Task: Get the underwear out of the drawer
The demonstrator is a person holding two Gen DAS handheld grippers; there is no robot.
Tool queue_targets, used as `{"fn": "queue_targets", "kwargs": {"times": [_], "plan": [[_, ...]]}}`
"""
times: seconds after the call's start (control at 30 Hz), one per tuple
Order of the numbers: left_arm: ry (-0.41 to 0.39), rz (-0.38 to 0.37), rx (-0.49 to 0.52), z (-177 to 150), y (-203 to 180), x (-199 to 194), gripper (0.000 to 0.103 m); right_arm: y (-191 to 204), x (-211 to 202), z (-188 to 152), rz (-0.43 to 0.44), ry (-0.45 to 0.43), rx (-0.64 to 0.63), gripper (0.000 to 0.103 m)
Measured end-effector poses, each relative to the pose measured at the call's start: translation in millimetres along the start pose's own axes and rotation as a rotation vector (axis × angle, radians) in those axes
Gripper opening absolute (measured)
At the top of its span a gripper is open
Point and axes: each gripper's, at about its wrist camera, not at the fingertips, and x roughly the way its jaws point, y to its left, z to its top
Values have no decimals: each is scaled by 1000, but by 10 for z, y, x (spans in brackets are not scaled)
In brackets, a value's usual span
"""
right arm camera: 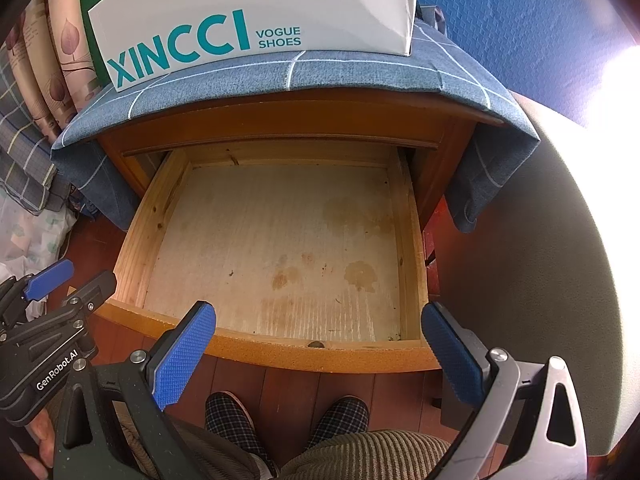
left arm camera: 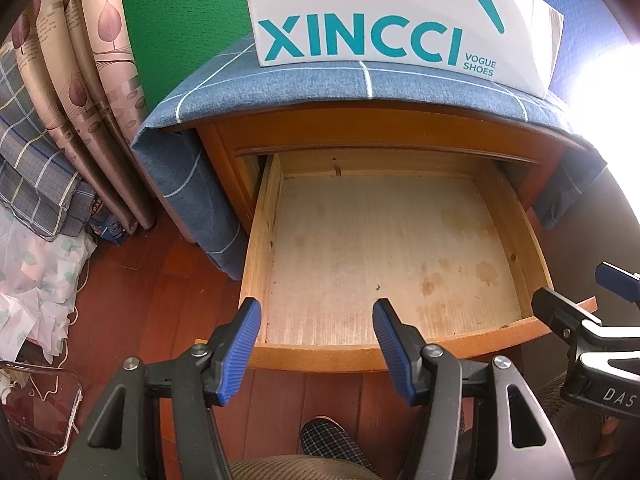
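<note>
Two feet in checked slippers poke out near the bottom, on the red-brown wooden floor. Just above them hang the claws. On the left claw, the blue ribbed fingers are apart with nothing between them. On the right claw, the blue bumpy fingers are spread even wider, and they hold nothing too. Both claws hover by the near edge of the pulled-out orange wooden drawer.

That drawer is wide open. Its pale wooden bottom is bare, with only some brown stains on it. I can see no underwear in it. I can't see any underwear in a claw or on the floor either, so I cannot tell where it is.

Farther away, a white shoe box with teal letters sits on a blue checked cloth that covers the top of the little cabinet. On the far left are folded curtains with leaf pictures.

My guess is that the taking-out part is over, or there was nothing to take. All that may be left is to push the drawer shut.
</note>
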Motion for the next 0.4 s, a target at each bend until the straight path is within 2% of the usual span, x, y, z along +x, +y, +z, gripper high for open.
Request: {"fn": "queue_targets", "kwargs": {"times": [0.4], "plan": [[-7,-8,8,-2,1,-15,60,5,4,3,-1,0,-1,102]]}}
